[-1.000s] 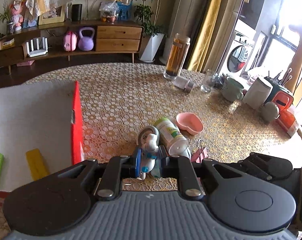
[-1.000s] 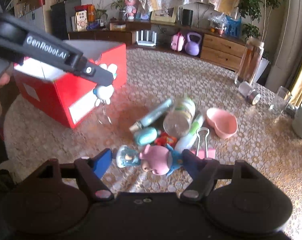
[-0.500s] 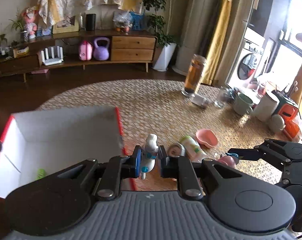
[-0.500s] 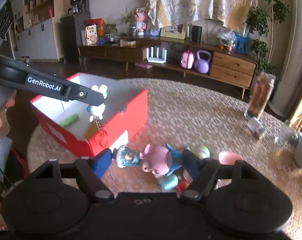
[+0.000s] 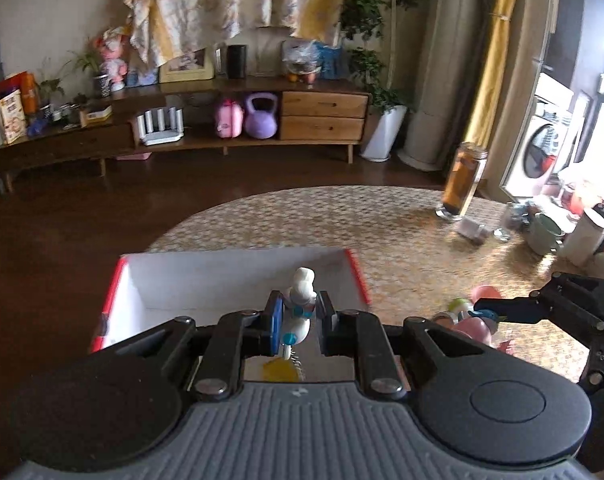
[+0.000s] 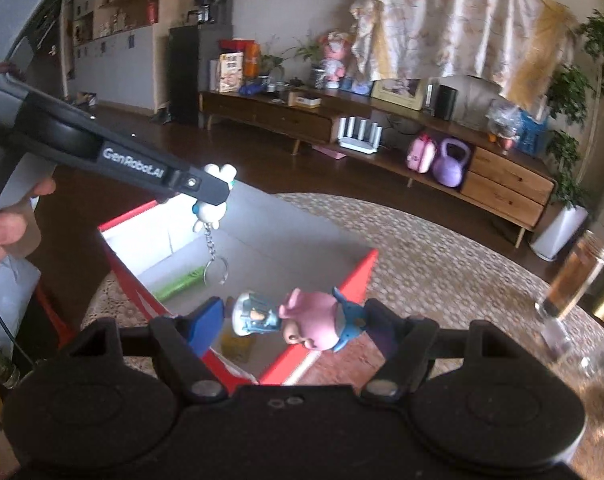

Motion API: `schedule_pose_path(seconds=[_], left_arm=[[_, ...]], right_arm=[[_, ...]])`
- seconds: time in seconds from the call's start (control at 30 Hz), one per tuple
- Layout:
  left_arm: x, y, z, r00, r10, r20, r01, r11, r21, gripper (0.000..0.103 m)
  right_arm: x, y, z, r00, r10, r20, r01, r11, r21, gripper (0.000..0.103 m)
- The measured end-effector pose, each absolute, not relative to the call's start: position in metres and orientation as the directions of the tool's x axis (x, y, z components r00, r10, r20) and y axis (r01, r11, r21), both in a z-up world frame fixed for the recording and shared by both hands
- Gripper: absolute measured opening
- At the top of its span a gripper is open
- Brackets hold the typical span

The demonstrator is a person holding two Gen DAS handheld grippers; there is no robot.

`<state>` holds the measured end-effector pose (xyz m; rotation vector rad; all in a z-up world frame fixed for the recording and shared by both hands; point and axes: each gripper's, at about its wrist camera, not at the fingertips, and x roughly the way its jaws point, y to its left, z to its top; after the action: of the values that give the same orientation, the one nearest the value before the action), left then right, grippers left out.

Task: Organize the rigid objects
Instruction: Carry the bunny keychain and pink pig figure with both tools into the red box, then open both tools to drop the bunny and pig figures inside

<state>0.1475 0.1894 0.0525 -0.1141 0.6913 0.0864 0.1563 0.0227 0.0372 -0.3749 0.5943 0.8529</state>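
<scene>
a: what have i got in the left gripper (image 5: pixel 298 318) right now?

b: on my left feed the jaws are clenched on the white bunny keychain (image 5: pixel 299 300), held upright between the blue pads. from the right camera the same keychain (image 6: pixel 210 200) hangs above the red box (image 6: pixel 362 270), its chain and ring dangling over the white interior.

a: and my right gripper (image 6: pixel 291 320)?

b: its jaws are grasping the pink pig figure (image 6: pixel 314 320), lying sideways across the gap, with a small blue-clad figure (image 6: pixel 255 315) pressed just beside it towards the left pad. both sit over the box's near red wall.

a: what's in the box?

b: i can see a green stick (image 6: pixel 179 282) lying on the floor of the box, and a yellow piece (image 5: pixel 279 370) under my left jaws, blurred. the box (image 5: pixel 113 292) stands on the lace-covered bench (image 5: pixel 402 232).

a: anything else on the bench?

b: a tall glass jar (image 5: pixel 462 180) of amber liquid stands at the far side, well apart from the box.
</scene>
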Motion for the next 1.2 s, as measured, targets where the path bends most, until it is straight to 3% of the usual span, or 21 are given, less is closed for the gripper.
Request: schedule_pose_path(seconds=[0.5, 1.2], left_arm=[[0.183, 0.256, -0.001, 0.663, 0.120, -0.739, -0.192, 0.981, -0.013, 0.017], [0.250, 0.270, -0.069, 0.501, 0.085, -0.861, -0.193, 0.981, -0.015, 0.017]], right_arm=[[0.190, 0.106, -0.006, 0.479, 0.525, -0.704, -0.797, 0.596, -0.098, 0.076], [0.208, 0.162, -0.060, 0.395, 0.429, -0.813, -0.838, 0.530, -0.128, 0.076]])
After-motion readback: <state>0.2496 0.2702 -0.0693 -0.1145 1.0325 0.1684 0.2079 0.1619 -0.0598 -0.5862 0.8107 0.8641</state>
